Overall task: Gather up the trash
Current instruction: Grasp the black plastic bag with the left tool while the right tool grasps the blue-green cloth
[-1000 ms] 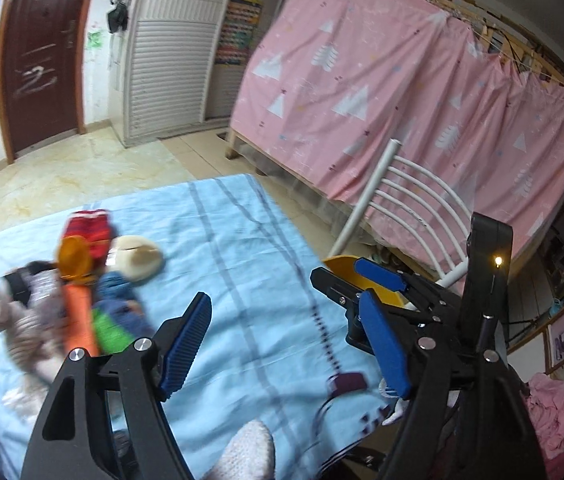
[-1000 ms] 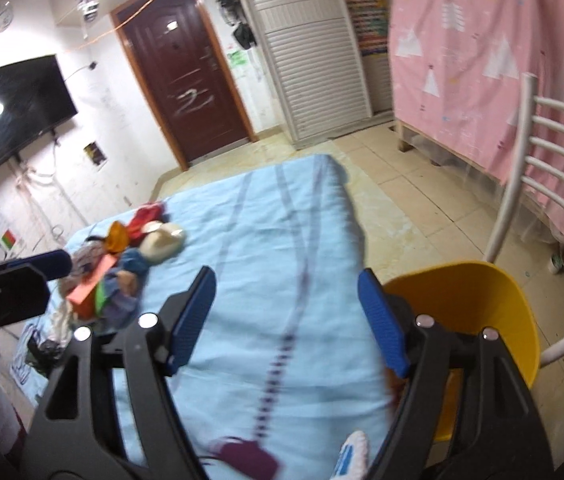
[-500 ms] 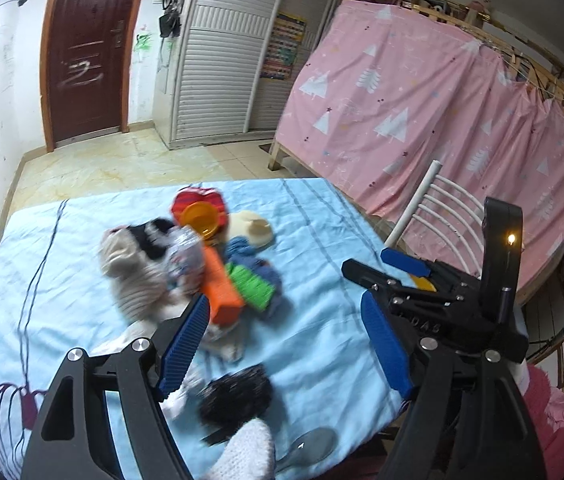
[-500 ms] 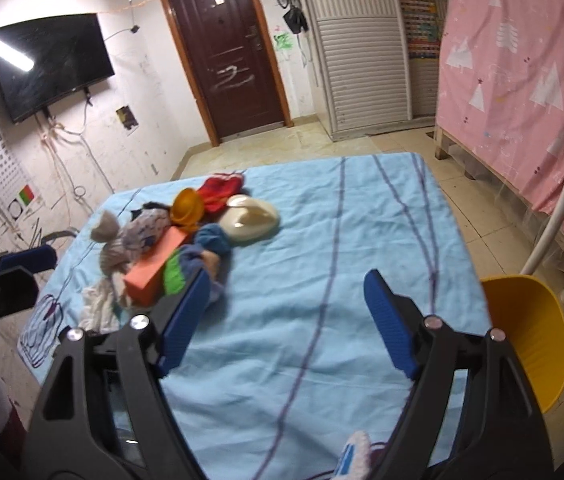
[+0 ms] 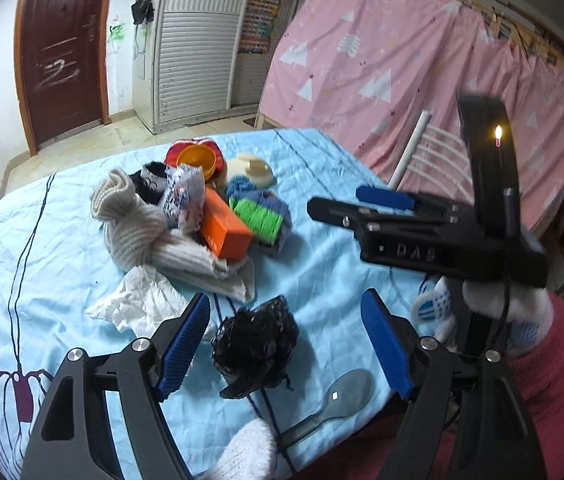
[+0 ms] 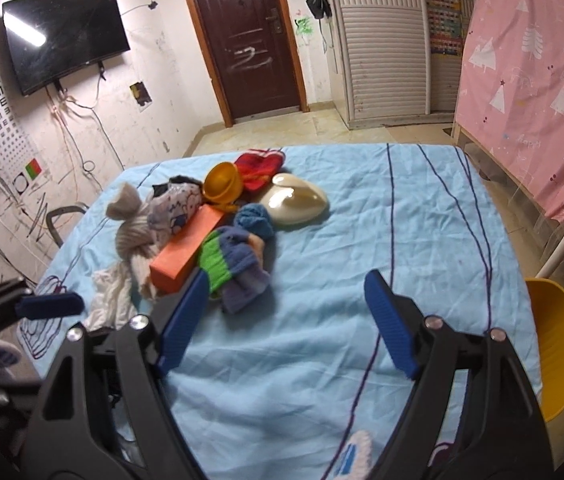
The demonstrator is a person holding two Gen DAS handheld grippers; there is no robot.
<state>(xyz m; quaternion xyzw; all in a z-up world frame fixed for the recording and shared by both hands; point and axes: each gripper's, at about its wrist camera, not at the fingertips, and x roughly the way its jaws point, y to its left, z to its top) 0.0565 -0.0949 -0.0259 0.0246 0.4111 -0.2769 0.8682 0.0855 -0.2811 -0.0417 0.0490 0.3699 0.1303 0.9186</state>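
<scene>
A crumpled black plastic bag (image 5: 256, 340) lies on the blue tablecloth (image 5: 322, 248), between the open jaws of my left gripper (image 5: 286, 344), which hovers just above it, empty. A crumpled white paper (image 5: 138, 304) lies to its left and also shows in the right wrist view (image 6: 108, 300). An orange box (image 5: 224, 228) and a printed wrapper (image 5: 184, 196) lie in a pile with knitted socks (image 5: 142, 236). My right gripper (image 6: 288, 320) is open and empty over bare cloth, and shows in the left wrist view (image 5: 386, 200).
The pile also holds an orange bowl (image 6: 222, 186), a cream heart-shaped lid (image 6: 296, 204), a red cloth (image 6: 260, 166) and green-blue socks (image 6: 230, 268). A clear spoon (image 5: 334, 400) lies near the front edge. A yellow chair (image 6: 554, 344) stands at the table's right.
Both grippers have swung left and tilted down toward the table. The pile has come closer, and the black bag now lies between the left gripper's jaws. Both stay open.
</scene>
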